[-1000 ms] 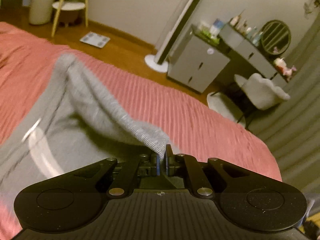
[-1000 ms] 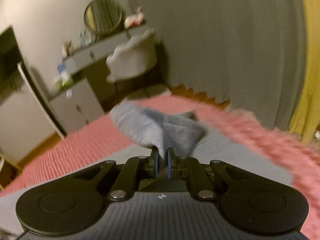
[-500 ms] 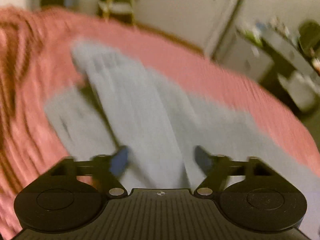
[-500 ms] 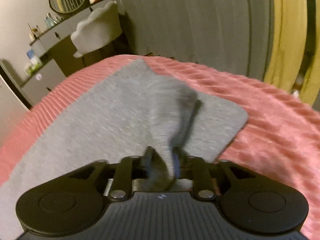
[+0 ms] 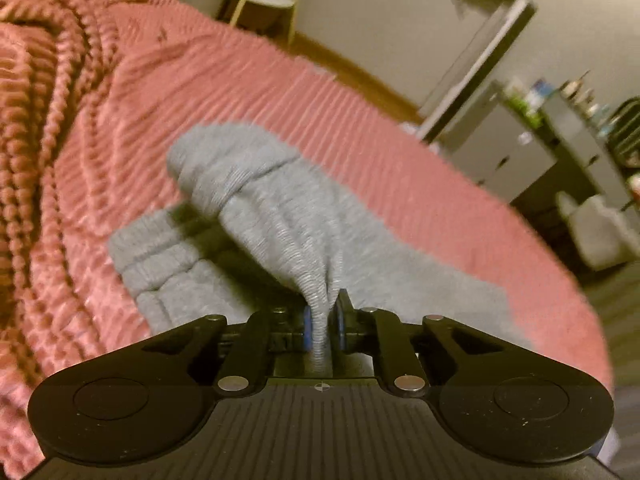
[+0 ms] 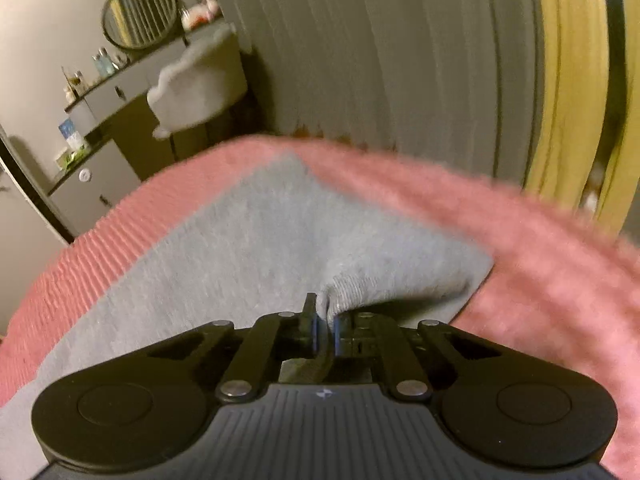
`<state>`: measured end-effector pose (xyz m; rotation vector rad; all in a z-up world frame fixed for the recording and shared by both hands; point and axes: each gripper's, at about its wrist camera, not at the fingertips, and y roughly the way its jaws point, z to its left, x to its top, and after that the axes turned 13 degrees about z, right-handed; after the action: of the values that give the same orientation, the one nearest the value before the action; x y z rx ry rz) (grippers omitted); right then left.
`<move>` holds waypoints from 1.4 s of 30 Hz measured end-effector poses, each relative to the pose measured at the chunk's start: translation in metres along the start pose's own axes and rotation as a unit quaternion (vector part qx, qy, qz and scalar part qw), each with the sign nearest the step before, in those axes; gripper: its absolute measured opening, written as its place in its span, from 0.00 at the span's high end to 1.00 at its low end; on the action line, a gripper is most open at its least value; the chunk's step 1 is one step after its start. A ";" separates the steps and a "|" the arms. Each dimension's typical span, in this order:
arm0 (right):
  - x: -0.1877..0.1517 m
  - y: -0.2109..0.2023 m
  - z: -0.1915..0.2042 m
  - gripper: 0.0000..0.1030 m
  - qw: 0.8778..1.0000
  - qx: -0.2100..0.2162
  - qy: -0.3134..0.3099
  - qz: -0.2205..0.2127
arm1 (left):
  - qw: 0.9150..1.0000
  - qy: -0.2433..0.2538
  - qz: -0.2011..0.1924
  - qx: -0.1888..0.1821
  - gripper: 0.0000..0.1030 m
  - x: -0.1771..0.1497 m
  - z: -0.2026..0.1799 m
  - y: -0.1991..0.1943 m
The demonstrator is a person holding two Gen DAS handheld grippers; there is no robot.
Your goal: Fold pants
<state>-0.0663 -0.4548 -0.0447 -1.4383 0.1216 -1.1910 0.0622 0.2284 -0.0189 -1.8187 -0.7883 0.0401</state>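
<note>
Two grippers, one pair of grey pants [image 5: 280, 216] on the pink bedspread [image 5: 120, 92]
Left gripper [image 5: 322, 322] pinches a ribbed cuff (lifted off the bedspread); right gripper [image 6: 325, 330] pinches a ribbed edge low over it

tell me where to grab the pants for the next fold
Judging from their pose, at the ribbed hems, from above. The left tongs and right tongs each already pinch a raised ribbed edge of the pants, which lie flat on the blanket.
</note>
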 end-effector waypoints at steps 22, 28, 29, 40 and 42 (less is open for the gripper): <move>-0.042 -0.005 0.041 0.41 0.992 0.104 -0.053 0.044 | 0.967 0.230 -0.039 0.098 0.21 -0.046 -0.120 0.045; -0.060 0.023 0.028 0.77 0.986 0.105 -0.105 0.075 | 0.945 0.296 0.037 0.136 0.26 -0.044 -0.179 0.145; -0.056 0.021 0.022 0.78 0.987 0.105 -0.101 0.072 | 0.937 0.311 0.034 0.157 0.19 -0.042 -0.185 0.157; -0.015 0.027 -0.087 0.68 0.995 0.064 0.046 0.064 | 0.924 0.306 -0.035 0.226 0.15 -0.042 -0.181 0.127; -0.008 0.032 -0.089 0.68 0.996 0.051 0.045 0.059 | 0.926 0.315 -0.027 0.206 0.15 -0.061 -0.175 0.111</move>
<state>-0.1146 -0.5195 -0.0952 -1.2703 0.2030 -1.1489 0.1378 0.0312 -0.0643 -1.2886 -0.3324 -0.3731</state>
